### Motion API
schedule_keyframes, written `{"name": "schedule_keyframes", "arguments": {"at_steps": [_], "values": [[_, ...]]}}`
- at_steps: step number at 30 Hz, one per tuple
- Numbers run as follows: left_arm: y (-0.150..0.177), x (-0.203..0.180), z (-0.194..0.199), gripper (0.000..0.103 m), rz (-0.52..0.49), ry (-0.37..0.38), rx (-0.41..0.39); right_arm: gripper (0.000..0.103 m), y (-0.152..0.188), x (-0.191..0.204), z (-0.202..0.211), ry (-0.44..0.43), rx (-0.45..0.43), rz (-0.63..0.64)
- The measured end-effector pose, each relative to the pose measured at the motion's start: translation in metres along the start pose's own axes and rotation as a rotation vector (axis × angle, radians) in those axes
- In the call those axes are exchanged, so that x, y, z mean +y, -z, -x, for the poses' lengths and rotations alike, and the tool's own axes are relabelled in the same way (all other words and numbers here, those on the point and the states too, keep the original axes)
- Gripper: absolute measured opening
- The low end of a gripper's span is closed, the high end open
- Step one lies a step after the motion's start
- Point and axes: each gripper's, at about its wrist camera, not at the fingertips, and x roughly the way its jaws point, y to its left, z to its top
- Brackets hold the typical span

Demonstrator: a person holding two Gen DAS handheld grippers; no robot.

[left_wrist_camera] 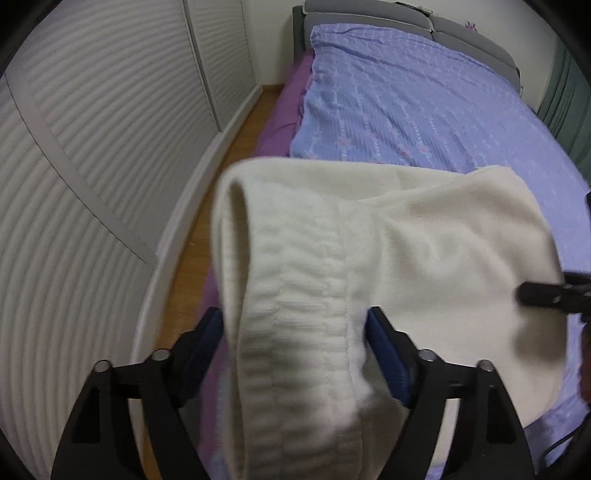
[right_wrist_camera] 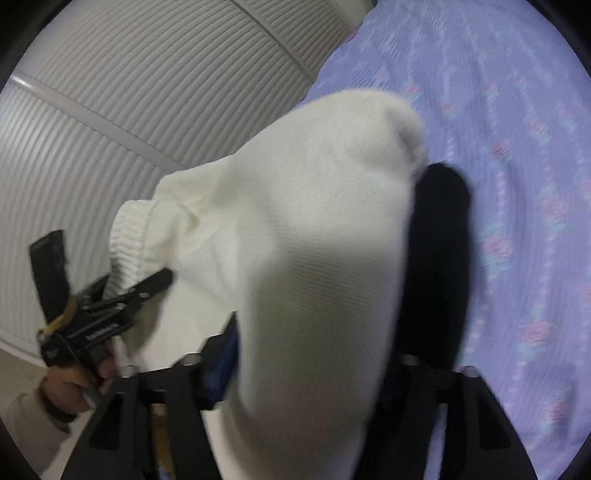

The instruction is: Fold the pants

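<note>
The white knit pants [left_wrist_camera: 369,258] hang in the air between both grippers, above the bed. My left gripper [left_wrist_camera: 295,332] is shut on the ribbed waistband [left_wrist_camera: 295,295], its blue pads on either side of it. My right gripper [right_wrist_camera: 314,332] is shut on the smooth fabric of the pants [right_wrist_camera: 295,221], which drapes over its jaws and hides the fingertips. In the left wrist view the right gripper's finger [left_wrist_camera: 550,293] shows at the right edge against the cloth. In the right wrist view the left gripper [right_wrist_camera: 147,284] clamps the waistband at the left.
The bed has a blue-lilac flowered cover [left_wrist_camera: 406,110] over a purple sheet [left_wrist_camera: 284,110], with a grey headboard [left_wrist_camera: 406,18]. White louvred wardrobe doors [left_wrist_camera: 92,129] stand to the left, across a narrow strip of wooden floor [left_wrist_camera: 207,206].
</note>
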Motion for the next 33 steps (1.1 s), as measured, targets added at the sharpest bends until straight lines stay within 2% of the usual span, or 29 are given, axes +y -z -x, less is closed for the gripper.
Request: {"name": "schedule_keyframes", "arguments": {"at_steps": [2, 5, 7, 9, 13, 18, 20, 23, 28, 33], "values": [[0.003, 0.000, 0.001, 0.094, -0.023, -0.036, -0.020, 0.075, -0.004, 0.001, 0.006, 0.040, 0.001, 0.013], [0.004, 0.004, -0.002, 0.095, 0.010, -0.036, -0.016, 0.078, 0.006, -0.010, 0.024, 0.105, -0.008, 0.037], [0.004, 0.006, -0.004, 0.098, 0.038, -0.041, -0.017, 0.084, 0.009, -0.019, 0.033, 0.161, -0.006, 0.046], [0.002, 0.004, -0.001, 0.097, 0.045, -0.061, -0.008, 0.085, 0.009, -0.020, 0.033, 0.182, 0.008, 0.025], [0.001, -0.004, 0.039, 0.096, 0.040, -0.151, -0.067, 0.085, 0.000, -0.009, 0.052, 0.205, -0.006, 0.040], [0.008, -0.024, 0.110, 0.096, 0.094, -0.198, -0.144, 0.085, 0.006, 0.011, 0.114, 0.216, -0.080, 0.077], [0.013, -0.049, 0.144, 0.096, 0.090, -0.197, -0.175, 0.085, 0.016, 0.017, 0.154, 0.223, -0.117, 0.078], [0.028, -0.110, 0.200, 0.096, 0.069, -0.195, -0.209, 0.085, 0.035, 0.014, 0.207, 0.256, -0.160, 0.081], [0.048, -0.216, 0.280, 0.097, 0.073, -0.131, -0.209, 0.085, 0.077, -0.008, 0.319, 0.307, -0.235, 0.054], [0.074, -0.308, 0.357, 0.098, 0.127, -0.076, -0.231, 0.085, 0.143, -0.032, 0.450, 0.409, -0.329, 0.058]]}}
